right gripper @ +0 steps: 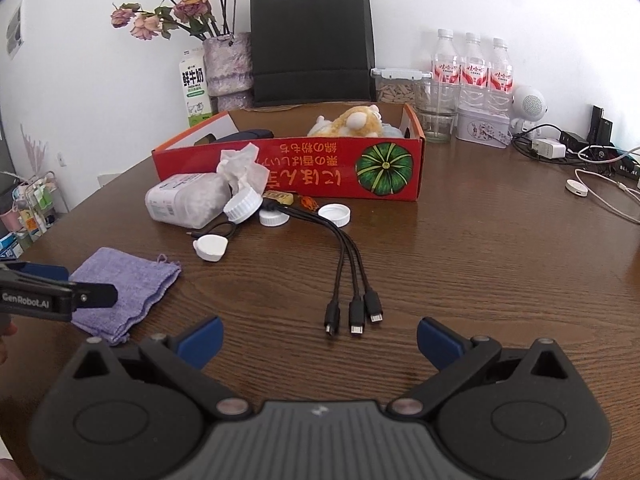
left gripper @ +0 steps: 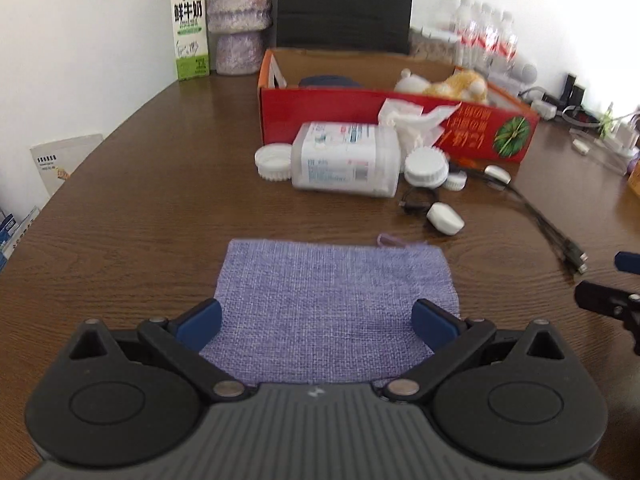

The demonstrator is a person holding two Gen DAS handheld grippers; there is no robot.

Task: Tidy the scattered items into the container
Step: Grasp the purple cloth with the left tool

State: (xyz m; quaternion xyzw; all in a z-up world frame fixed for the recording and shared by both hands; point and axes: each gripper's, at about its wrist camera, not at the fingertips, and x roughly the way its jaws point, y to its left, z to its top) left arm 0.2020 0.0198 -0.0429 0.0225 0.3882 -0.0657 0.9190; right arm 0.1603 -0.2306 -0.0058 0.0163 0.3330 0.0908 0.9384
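My left claw (left gripper: 316, 320) hangs released over the purple cloth (left gripper: 336, 304); my right claw (right gripper: 320, 340), also released, faces the 3 cable plugs (right gripper: 354, 314). Bottle (right gripper: 184, 200), caps and tissue crowd the red box (right gripper: 288, 168), which holds a plush toy (right gripper: 352, 122).

The red cardboard box (right gripper: 288, 172) stands open at 12 o'clock on the table, a plush toy (right gripper: 352, 122) and a dark item (right gripper: 252, 135) inside. Against its front wall lie a clear plastic jar (left gripper: 344, 158) on its side, crumpled tissue (right gripper: 240, 168), 3 white lids (right gripper: 335, 214) and a 3-headed black cable (right gripper: 352, 280). A flat purple cloth pouch (left gripper: 336, 304) lies at 6 o'clock in the left wrist view, a white charger puck (left gripper: 444, 218) at 1 o'clock from it.
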